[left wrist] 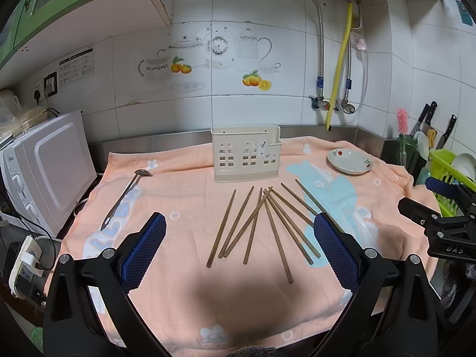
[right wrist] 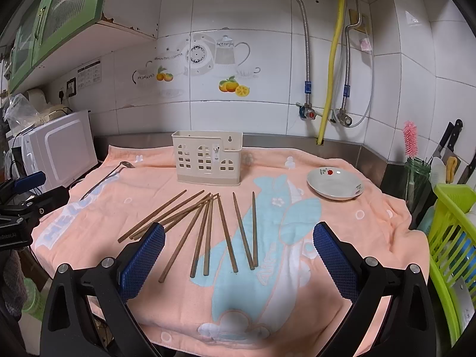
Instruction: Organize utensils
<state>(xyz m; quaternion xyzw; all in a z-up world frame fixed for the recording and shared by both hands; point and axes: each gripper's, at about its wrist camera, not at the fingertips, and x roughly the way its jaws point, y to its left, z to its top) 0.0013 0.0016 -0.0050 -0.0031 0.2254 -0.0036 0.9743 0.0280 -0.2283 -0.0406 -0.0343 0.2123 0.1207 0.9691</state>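
Several brown wooden chopsticks point(left wrist: 261, 223) point(right wrist: 208, 229) lie fanned out on the peach towel point(left wrist: 184, 267) point(right wrist: 372, 238). Behind them stands a cream utensil holder point(left wrist: 245, 154) point(right wrist: 207, 157) with window cut-outs, upright and with nothing seen inside. A metal spoon point(left wrist: 125, 197) point(right wrist: 107, 175) lies on the towel's left side. My left gripper point(left wrist: 239, 232) hovers open above the near ends of the chopsticks, holding nothing. My right gripper point(right wrist: 239, 239) is likewise open over the chopsticks, nothing between its blue pads. In the left wrist view the right gripper point(left wrist: 440, 217) shows at the right edge.
A small white dish point(left wrist: 349, 160) point(right wrist: 334, 183) with a red print sits on the towel at back right. A white microwave point(left wrist: 44, 172) point(right wrist: 56, 148) stands left. A green dish rack point(right wrist: 452, 247), a jar with a pink brush point(right wrist: 412, 154) and knives line the right side.
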